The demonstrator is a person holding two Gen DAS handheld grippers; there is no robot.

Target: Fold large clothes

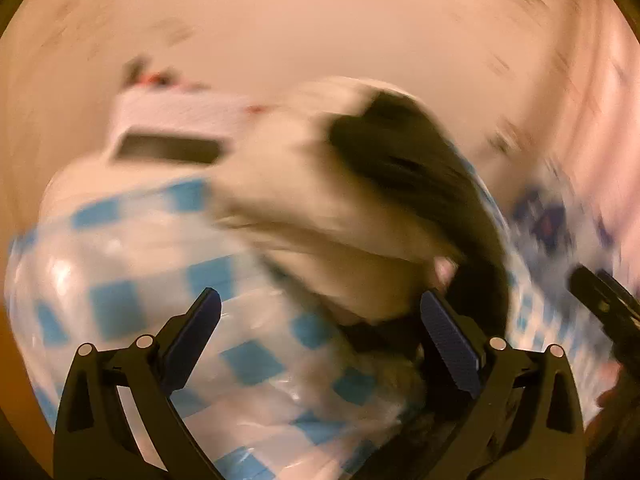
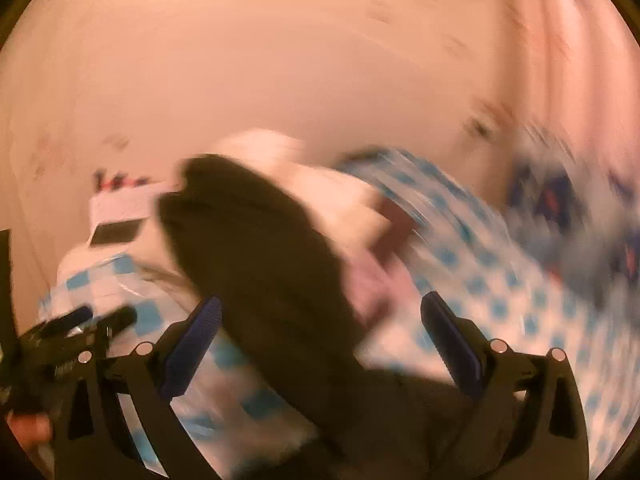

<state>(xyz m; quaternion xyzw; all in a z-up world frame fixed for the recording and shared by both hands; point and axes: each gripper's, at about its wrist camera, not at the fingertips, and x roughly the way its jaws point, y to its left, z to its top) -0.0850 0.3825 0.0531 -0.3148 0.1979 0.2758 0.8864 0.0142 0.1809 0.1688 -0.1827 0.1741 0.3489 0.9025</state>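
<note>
Motion blur smears both views. A black and cream garment [image 1: 360,200] lies bunched on a table covered in a blue and white checked sheet [image 1: 120,272]. My left gripper [image 1: 320,308] is open, its blue pads wide apart, with the garment's near edge between them. In the right wrist view the garment's black part [image 2: 272,264] runs down between the spread fingers of my right gripper [image 2: 320,312], which is open too. Each gripper shows in the other's view: the right gripper [image 1: 600,304] at the far right, the left gripper [image 2: 80,328] at the lower left.
A white box with a dark slot [image 1: 172,128] stands at the far left end of the table, also seen as the white box [image 2: 120,216]. A dark blue patterned cloth [image 1: 552,216] lies at the right. A pale pink wall fills the background. A hand [image 2: 24,428] shows at the lower left.
</note>
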